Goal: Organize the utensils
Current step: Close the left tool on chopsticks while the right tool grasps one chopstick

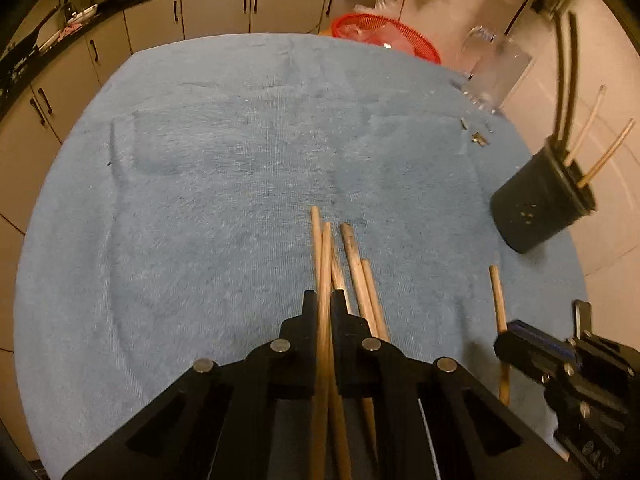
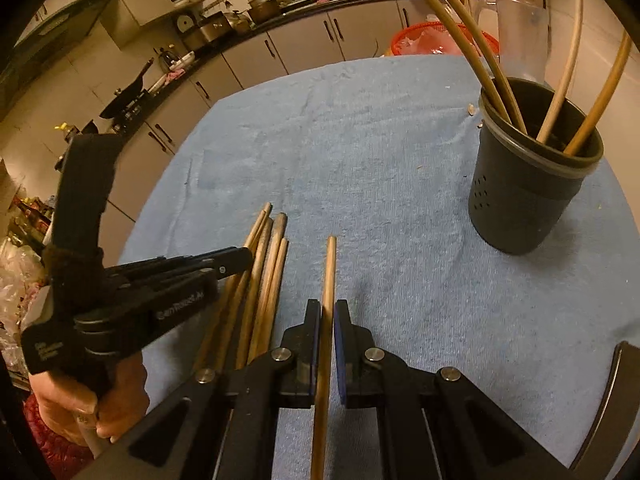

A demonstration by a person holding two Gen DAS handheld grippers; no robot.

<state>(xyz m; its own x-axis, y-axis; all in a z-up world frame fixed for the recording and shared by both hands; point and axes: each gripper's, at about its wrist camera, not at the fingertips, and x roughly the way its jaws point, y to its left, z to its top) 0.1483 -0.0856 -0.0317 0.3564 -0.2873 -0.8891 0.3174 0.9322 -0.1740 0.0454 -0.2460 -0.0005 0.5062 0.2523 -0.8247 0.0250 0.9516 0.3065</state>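
A rumpled blue towel [image 2: 380, 168] covers my round table, with pale cabinets [image 1: 216, 8] and a cluttered dark counter [image 2: 224, 28] curving behind it. Near the towel's edge stands a dark perforated holder [image 2: 528, 184] with a few long chopsticks leaning out of it; a clear glass jug [image 2: 520, 32] and a red basket [image 1: 384, 34] sit beyond. My left gripper [image 1: 325, 300] is clamped on one chopstick [image 1: 325, 280] from the loose wooden bundle [image 2: 260, 280] lying on the towel (round, worn sticks, slightly splayed). My right gripper [image 2: 328, 312] pinches a single chopstick [image 2: 330, 264] just beside that bundle, well apart from the holder.
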